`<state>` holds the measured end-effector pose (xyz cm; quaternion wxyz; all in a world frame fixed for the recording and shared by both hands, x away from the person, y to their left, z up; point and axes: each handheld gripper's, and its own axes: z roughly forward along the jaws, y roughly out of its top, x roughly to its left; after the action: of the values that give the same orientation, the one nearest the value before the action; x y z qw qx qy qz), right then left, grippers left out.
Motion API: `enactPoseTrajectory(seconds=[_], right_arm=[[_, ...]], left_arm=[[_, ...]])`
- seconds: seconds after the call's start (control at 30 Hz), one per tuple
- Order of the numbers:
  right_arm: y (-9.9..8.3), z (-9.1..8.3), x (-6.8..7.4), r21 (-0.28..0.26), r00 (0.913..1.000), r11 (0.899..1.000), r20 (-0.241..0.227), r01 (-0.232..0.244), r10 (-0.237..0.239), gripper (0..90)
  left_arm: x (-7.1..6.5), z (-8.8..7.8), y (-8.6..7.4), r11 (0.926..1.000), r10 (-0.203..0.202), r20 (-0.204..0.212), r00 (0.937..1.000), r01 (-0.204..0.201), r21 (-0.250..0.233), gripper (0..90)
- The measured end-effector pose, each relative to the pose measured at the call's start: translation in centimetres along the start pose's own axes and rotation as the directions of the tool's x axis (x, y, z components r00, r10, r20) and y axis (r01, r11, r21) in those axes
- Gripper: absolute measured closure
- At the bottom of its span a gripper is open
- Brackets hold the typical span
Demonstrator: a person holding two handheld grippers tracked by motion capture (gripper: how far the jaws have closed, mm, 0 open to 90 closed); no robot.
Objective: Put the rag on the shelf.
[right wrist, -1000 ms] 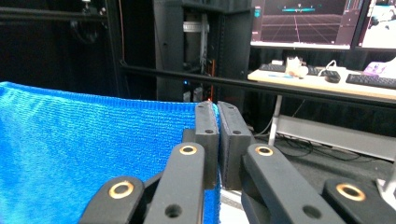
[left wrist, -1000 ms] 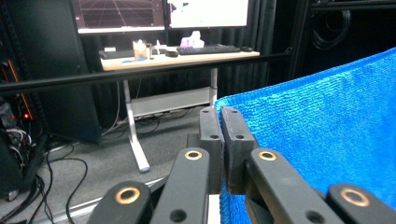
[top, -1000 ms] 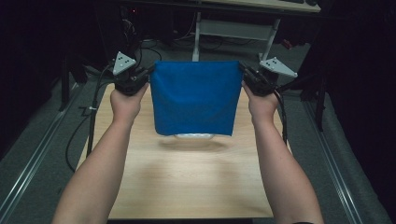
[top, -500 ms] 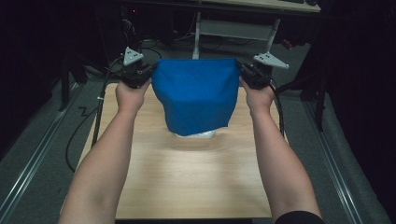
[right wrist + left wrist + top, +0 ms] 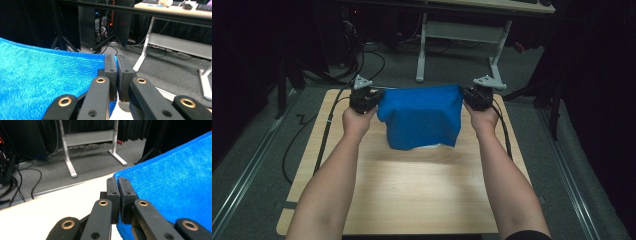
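Item: blue cloth (image 5: 421, 121), one piece, knit or terry weave, held stretched between my two tools above the far half of the tabletop (image 5: 412, 190). My left hand-held gripper (image 5: 368, 99) has its jaws pressed together on the cloth's upper corner, which sits just to the right of its tips in the left gripper view (image 5: 117, 185). My right hand-held gripper (image 5: 474, 96) is likewise clamped on the opposite upper corner, with the fabric spreading off to its left (image 5: 114, 63). Condition: top edge taut and roughly level between the two grippers; the body hangs below them, its lower edge at or just over the wood, contact not clear. Progress, by my judgement: both corners secured and cloth lifted and spread; laying it flat or folding it is not yet done.
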<state>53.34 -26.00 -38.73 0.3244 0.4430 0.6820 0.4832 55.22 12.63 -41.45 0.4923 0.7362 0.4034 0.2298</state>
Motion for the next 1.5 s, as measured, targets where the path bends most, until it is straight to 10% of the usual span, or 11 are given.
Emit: enactPoseTrajectory(seconds=[0.43, 1.5], right_arm=[[-5.4, -0.5, 0.9, 0.093, 0.9985, 0.995, -0.047, -0.023, 0.028, 88.3], [-11.1, 0.7, 3.2, 0.209, 0.9965, 0.978, -0.075, -0.02, 0.037, 87.9]], left_arm=[[-0.5, 0.3, -5.5, 0.9946, -0.074, 0.057, 0.9956, 0.07, 0.076, 88.3], [-1.9, 2.1, -9.6, 0.9837, -0.131, 0.121, 0.984, 0.114, 0.139, 87.6]])
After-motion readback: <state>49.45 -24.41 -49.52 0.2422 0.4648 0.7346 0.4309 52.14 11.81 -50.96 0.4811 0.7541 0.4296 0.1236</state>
